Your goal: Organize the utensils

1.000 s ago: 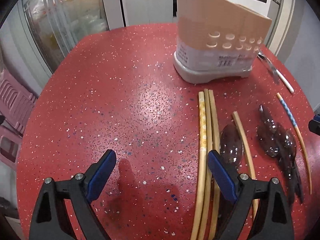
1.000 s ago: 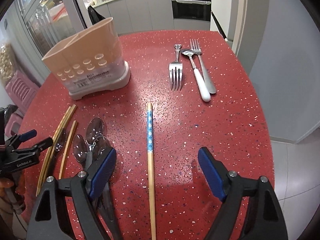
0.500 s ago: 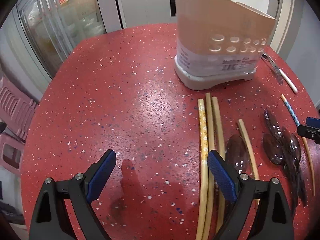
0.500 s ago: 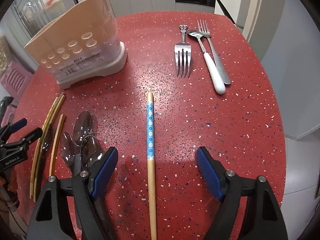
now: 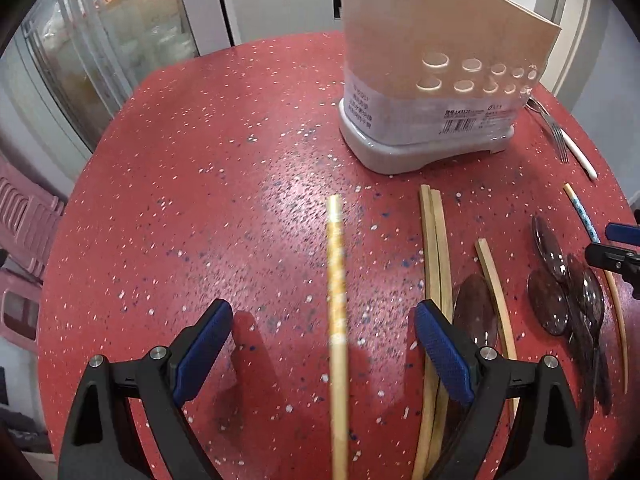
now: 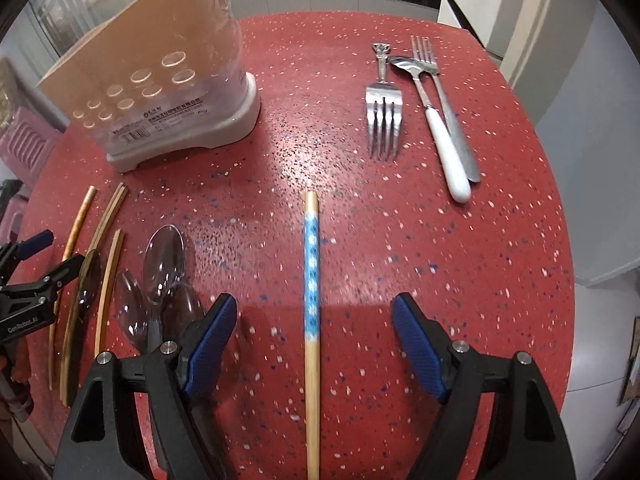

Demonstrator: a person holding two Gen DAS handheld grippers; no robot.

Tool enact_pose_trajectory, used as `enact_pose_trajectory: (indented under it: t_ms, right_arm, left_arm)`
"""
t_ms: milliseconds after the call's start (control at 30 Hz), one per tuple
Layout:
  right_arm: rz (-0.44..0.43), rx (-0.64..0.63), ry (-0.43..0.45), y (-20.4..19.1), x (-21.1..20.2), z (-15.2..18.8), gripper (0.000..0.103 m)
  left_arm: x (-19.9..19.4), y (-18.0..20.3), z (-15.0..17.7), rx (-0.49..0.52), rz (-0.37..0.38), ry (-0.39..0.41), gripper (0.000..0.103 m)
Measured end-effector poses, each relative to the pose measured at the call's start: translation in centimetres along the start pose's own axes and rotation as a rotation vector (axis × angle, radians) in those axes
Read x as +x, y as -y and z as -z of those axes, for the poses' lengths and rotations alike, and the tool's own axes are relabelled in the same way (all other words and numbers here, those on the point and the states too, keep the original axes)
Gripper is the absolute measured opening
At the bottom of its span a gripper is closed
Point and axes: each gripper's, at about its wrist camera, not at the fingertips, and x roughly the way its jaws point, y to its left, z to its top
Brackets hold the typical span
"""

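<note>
A beige utensil holder [image 5: 436, 76] with a grey base stands at the back of the red table; it also shows in the right wrist view [image 6: 160, 80]. My left gripper [image 5: 322, 344] is open, with a patterned yellow chopstick [image 5: 336, 312] lying between its fingers, apart from three plain chopsticks [image 5: 434, 256]. My right gripper [image 6: 312, 340] is open around a blue-patterned chopstick [image 6: 311, 280] on the table. Dark clear plastic spoons [image 6: 160, 280] lie left of it; they also show in the left wrist view [image 5: 568, 288].
Two metal forks [image 6: 382, 120] and a white-handled spoon [image 6: 436, 128] lie at the far right of the table. The table edge [image 6: 560, 240] drops off on the right. A pink stool [image 5: 24, 216] stands beyond the left edge.
The left gripper moved right and closer to the holder, so the patterned yellow chopstick now lies between its fingers. The right gripper moved forward and lower over the blue-patterned chopstick.
</note>
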Motion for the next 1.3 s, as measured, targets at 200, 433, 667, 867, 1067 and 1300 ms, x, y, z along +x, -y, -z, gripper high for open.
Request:
enact_pose_trajectory:
  t_ms: [200,433,667,867,1067,1300]
  right_arm:
    - [0.048,-0.058,-0.077,-0.9,0.7,-1.9,0.065]
    - [0.031,-0.111,-0.135,-1.3,0.9,-3.7,0.029]
    - [-0.047,-0.069,-0.115,-1.1,-0.1,-3.0,0.008]
    - [-0.118,-0.039,-0.001,0.2,-3.5,-2.3,0.008]
    - [-0.208,-0.004,0.146,1.4,-9.1,-1.2,0.008]
    - [-0.269,0.004,0.326,1.5,-15.4,-0.5,0.008]
  left_arm:
    - [0.2,0.6,-1.7,0.013,0.066,-0.051,0.09]
    - [0.1,2.9,-2.8,0.124,0.104,-0.097,0.03]
    - [-2.0,1.8,-1.1,0.027,0.107,0.006,0.03]
    - [-7.0,0.2,-0.2,-0.096,0.14,0.205,0.03]
    - [-11.0,-0.3,-0.3,-0.152,0.171,0.341,0.03]
    - [-16.5,-0.5,-0.7,-0.173,0.187,0.486,0.03]
